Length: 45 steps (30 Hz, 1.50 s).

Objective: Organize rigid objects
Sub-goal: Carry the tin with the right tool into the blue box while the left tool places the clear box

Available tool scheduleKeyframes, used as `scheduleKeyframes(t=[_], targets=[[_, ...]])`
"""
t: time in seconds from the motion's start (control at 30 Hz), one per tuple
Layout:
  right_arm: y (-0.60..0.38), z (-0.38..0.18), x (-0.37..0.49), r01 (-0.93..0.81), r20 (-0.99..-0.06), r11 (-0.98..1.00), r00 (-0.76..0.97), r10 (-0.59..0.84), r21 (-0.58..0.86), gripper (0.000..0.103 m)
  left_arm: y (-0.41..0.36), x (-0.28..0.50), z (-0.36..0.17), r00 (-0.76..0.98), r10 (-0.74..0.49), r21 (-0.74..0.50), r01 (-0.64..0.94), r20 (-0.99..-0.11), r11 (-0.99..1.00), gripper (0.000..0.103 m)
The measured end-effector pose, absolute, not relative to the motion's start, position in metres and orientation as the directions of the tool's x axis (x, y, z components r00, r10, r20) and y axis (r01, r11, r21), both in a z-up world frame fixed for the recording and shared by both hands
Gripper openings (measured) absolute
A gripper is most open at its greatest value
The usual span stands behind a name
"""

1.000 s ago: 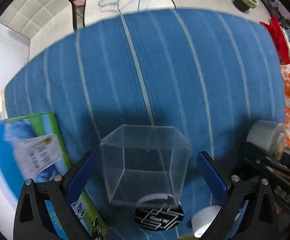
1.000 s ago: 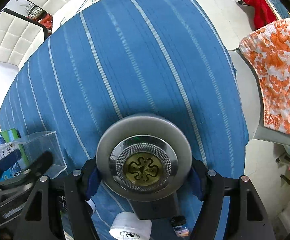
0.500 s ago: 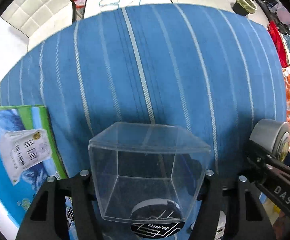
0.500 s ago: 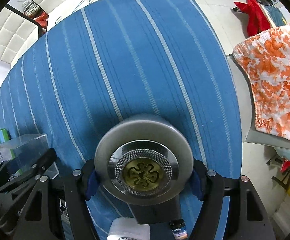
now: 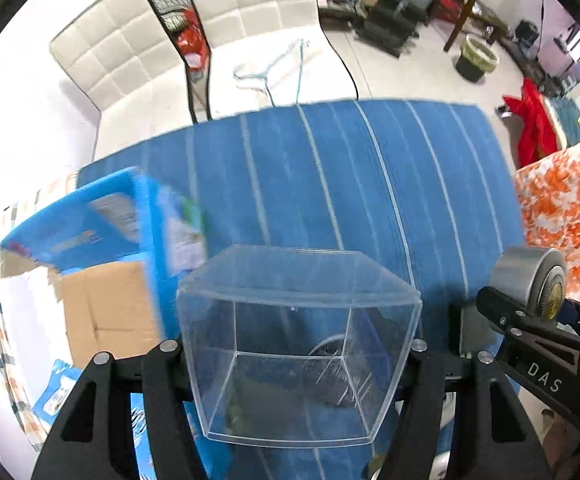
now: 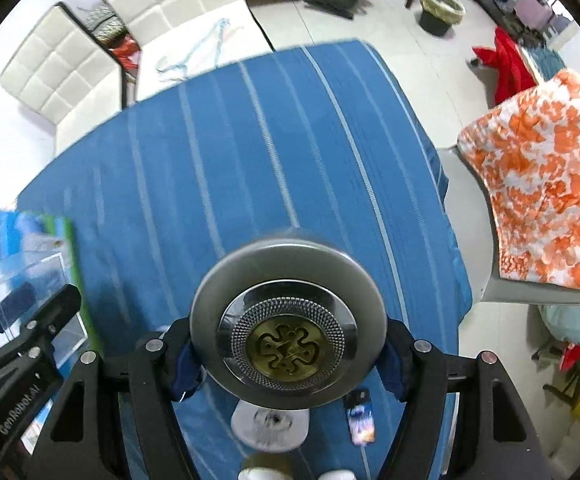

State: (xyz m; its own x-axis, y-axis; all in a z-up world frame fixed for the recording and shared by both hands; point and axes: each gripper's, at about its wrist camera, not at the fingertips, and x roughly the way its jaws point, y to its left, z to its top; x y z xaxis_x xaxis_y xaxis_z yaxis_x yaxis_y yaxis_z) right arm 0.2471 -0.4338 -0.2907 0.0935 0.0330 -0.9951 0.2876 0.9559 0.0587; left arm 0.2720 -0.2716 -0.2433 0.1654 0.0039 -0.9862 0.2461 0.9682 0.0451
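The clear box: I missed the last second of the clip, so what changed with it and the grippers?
The left gripper closed on the clear box, which had sat between open fingers, and raised it off the blue striped cloth. The right gripper rose too. Unchanged: it grips the round metal tin.

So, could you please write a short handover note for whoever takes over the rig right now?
Left tool: shut on the clear plastic box, held above the blue striped cloth.
Right tool: shut on the round metal tin, also held above the cloth.
On the cloth below: a white jar and a small bottle. An open blue carton stands at the left.
Done: both items picked up.
Left: set both down, then sort the remaining small items.
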Motion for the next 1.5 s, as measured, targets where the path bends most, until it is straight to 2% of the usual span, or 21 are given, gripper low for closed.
scheduleKeyframes(t=[0.47, 0.67, 0.83, 1.07, 1.27, 1.5], targets=[[-0.274, -0.172, 0.197, 0.139, -0.958, 0.975, 0.253, 0.136, 0.175, 0.073, -0.158, 0.237, -0.135, 0.375, -0.036, 0.058, 0.236, -0.926, 0.970, 0.062], [-0.199, -0.159, 0.214, 0.085, -0.950, 0.975, 0.256, 0.178, 0.206, 0.073, -0.097, 0.242, -0.124, 0.385, -0.045, 0.034, 0.194, -0.922, 0.980, 0.062], [-0.153, -0.188, 0.250, 0.079, -0.961, 0.975, 0.205, 0.187, 0.207, 0.073, -0.051, 0.264, -0.152, 0.337, -0.047, 0.005, 0.150, -0.940, 0.989, 0.062], [-0.123, -0.268, 0.311, 0.100, -0.981, 0.980, 0.103, 0.163, 0.173, 0.073, 0.000, 0.304, -0.226, 0.207, -0.084, -0.069, 0.077, -0.975, 0.995, 0.062], [-0.106, -0.335, 0.345, 0.118, -0.993, 0.986, 0.015, 0.117, 0.118, 0.073, 0.017, 0.333, -0.278, 0.124, -0.096, -0.093, 0.036, -0.988, 0.995, 0.062], [-0.087, -0.378, 0.366, 0.091, -0.995, 0.993, -0.052, 0.083, 0.078, 0.073, 0.026, 0.344, -0.313, 0.062, -0.099, -0.099, 0.008, -0.993, 0.995, 0.062]])
